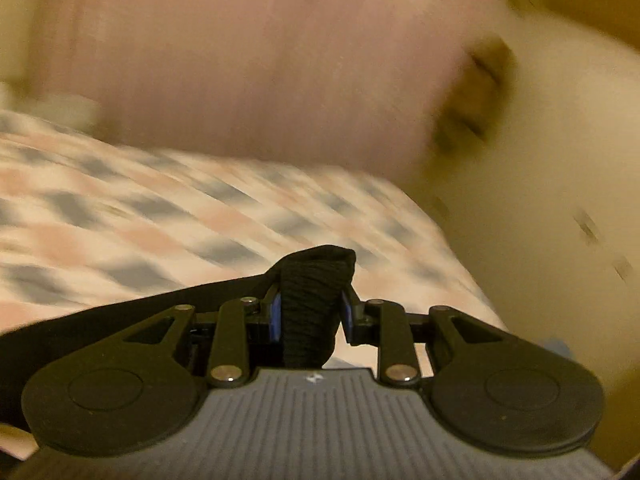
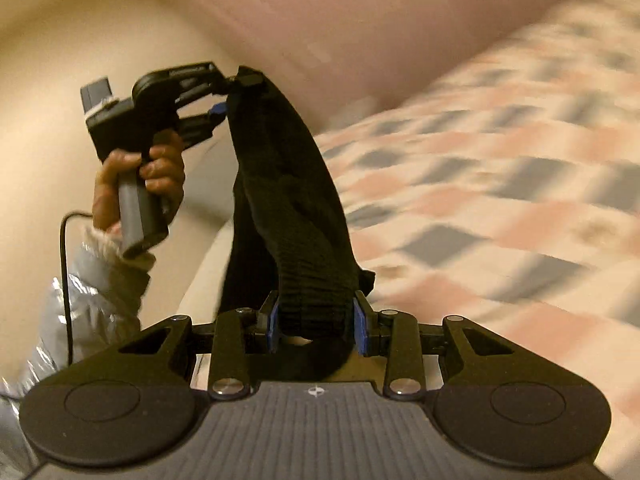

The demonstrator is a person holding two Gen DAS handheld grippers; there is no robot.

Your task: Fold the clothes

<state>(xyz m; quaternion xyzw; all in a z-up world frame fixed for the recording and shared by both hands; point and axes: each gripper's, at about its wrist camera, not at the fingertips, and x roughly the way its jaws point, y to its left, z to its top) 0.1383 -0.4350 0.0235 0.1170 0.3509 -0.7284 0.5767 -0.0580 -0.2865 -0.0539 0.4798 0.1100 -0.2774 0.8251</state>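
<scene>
A black knit garment (image 2: pixel 280 168) hangs stretched between my two grippers above a bed. My right gripper (image 2: pixel 316 316) is shut on one ribbed end of it. My left gripper (image 2: pixel 228 96) is shut on the other end, held up and further away at the left. In the left wrist view my left gripper (image 1: pixel 310 312) pinches a ribbed fold of the black garment (image 1: pixel 308 300), and the rest of the cloth trails off to the lower left. Both views are blurred by motion.
A bed with a pink, grey and white checked cover (image 2: pixel 500 184) lies under and to the right of the garment; it also shows in the left wrist view (image 1: pixel 140 208). A pink headboard or wall (image 1: pixel 260 60) stands behind. A cream wall (image 2: pixel 60 40) is at the left.
</scene>
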